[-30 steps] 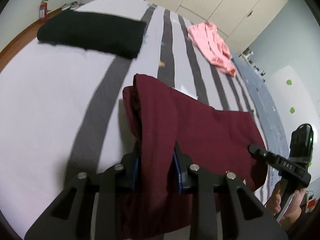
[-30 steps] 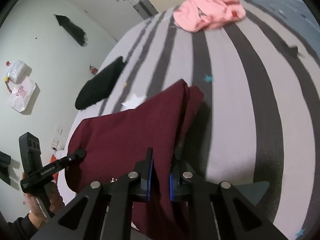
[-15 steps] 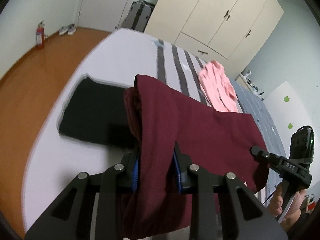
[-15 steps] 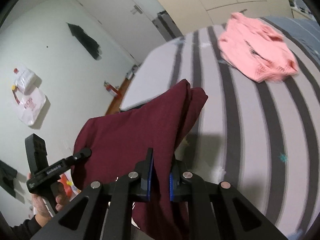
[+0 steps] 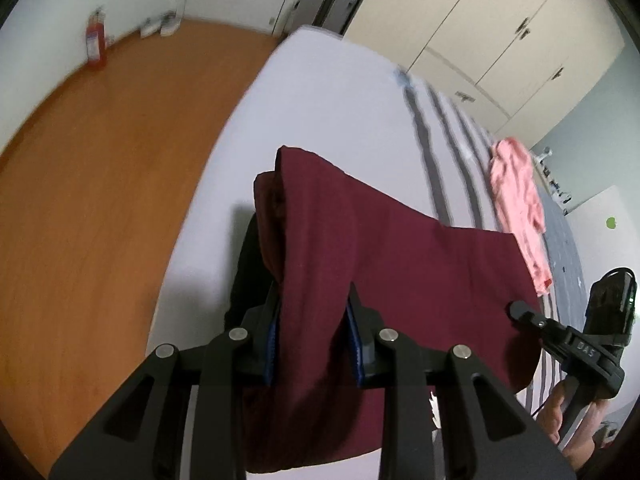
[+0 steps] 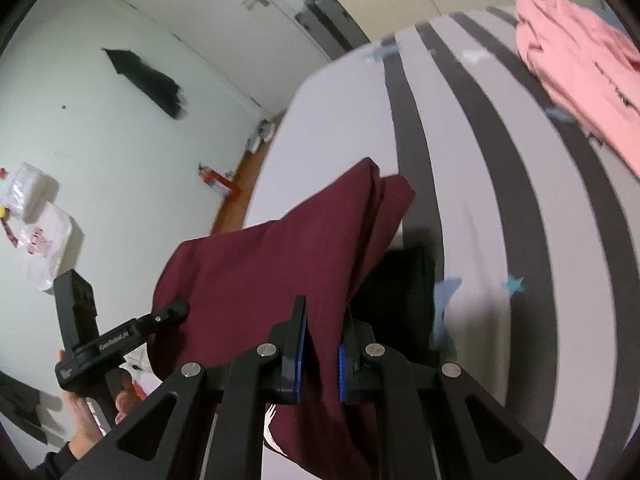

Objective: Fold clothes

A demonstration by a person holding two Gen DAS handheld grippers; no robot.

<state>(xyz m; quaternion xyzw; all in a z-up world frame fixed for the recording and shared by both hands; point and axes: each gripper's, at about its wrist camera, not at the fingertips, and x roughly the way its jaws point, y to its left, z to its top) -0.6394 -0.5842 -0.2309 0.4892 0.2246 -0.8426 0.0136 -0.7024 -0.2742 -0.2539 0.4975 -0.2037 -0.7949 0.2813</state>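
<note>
A folded maroon garment hangs stretched between both grippers above the striped bed. My left gripper is shut on its left end, cloth bunched between the blue pads. My right gripper is shut on the other end of the maroon garment. A folded black garment lies on the bed right under the maroon one; in the left wrist view only a dark sliver of the black garment shows. Each wrist view shows the other gripper held in a hand at the frame's edge.
A crumpled pink garment lies farther along the grey-striped bed, pink garment at upper right. The bed's edge drops to a wooden floor on the left. A red fire extinguisher stands by the wall. Wardrobe doors are behind.
Both grippers have carried the maroon garment sideways across the bed toward its floor-side edge. It now hangs over the black garment, which lay well off to the side a second ago.
</note>
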